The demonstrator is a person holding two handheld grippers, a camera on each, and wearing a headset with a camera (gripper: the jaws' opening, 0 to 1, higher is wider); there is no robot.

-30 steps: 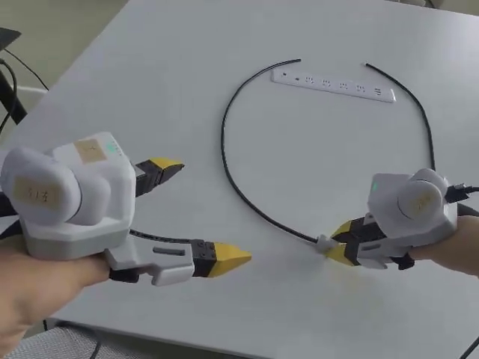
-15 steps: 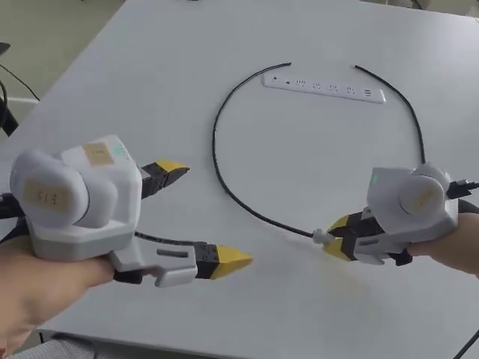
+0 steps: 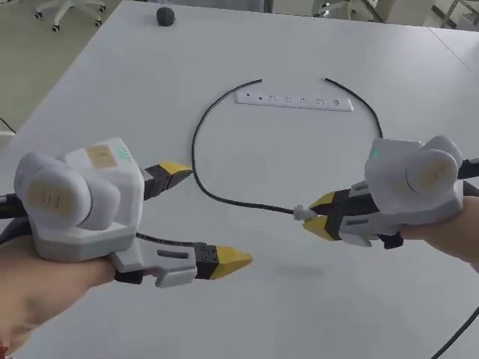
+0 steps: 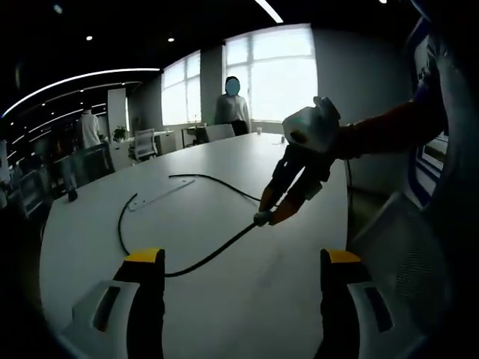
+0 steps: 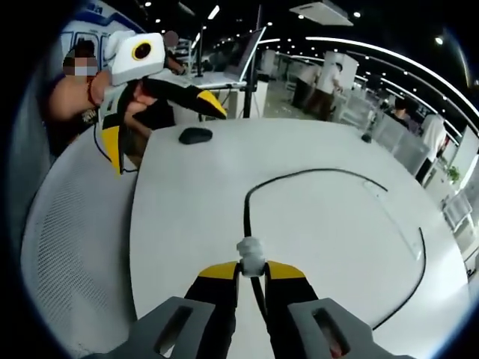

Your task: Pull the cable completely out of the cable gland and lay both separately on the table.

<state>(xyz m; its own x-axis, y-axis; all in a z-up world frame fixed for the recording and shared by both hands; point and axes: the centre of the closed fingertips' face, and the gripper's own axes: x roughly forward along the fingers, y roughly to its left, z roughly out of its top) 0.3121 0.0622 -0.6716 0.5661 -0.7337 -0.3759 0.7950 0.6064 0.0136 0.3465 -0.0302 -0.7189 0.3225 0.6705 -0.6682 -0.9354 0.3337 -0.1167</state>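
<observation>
At 3 o'clock, pinching the cable gland (image 3: 301,213) in the right gripper (image 3: 311,215) as anchor; at 8 o'clock, holding the left gripper (image 3: 213,215) wide, empty, presumably for pulling the cable (image 3: 193,149).

The right tool (image 3: 313,215) hides part of the cable gland (image 3: 301,213); a far dark lump (image 3: 165,15) is unidentifiable

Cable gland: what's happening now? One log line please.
right gripper: shut on cable gland | left gripper: open | cable: through cable gland
</observation>
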